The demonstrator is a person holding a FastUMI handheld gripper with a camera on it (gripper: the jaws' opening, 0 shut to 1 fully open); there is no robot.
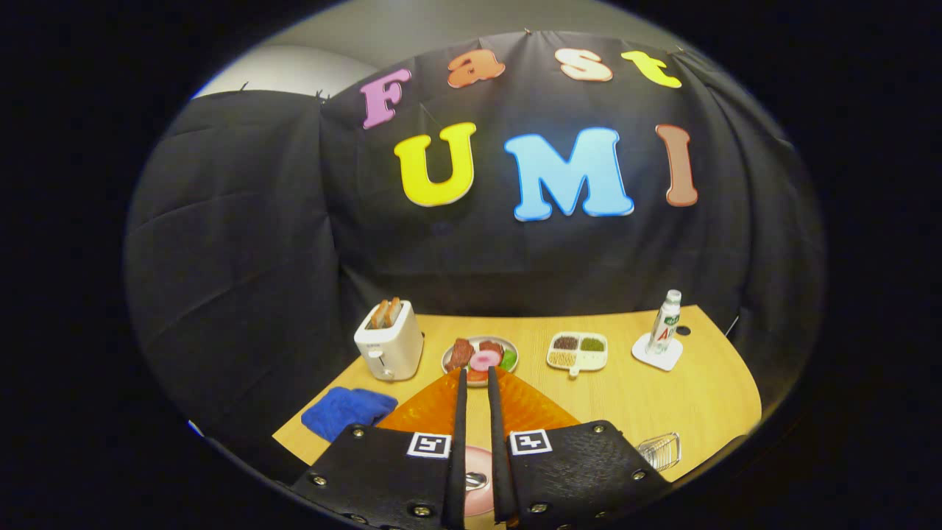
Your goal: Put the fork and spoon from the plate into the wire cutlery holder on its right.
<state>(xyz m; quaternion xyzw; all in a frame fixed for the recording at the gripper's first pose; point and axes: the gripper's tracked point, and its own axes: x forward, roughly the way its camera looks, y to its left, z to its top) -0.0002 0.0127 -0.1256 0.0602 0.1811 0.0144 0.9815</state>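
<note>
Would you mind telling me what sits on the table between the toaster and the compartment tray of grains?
In the gripper view, a plate of meat and vegetables sits between the toaster and the compartment tray, just beyond the nearly closed gripper.

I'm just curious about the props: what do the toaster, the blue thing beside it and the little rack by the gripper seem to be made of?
The toaster looks like glossy white plastic, going by its smooth sheen. The blue cloth seems soft terry fabric: matte and rumpled. The wire cutlery holder appears to be thin shiny metal wire, with see-through gaps. The gripper fingers stand nearly closed, holding nothing.
</note>
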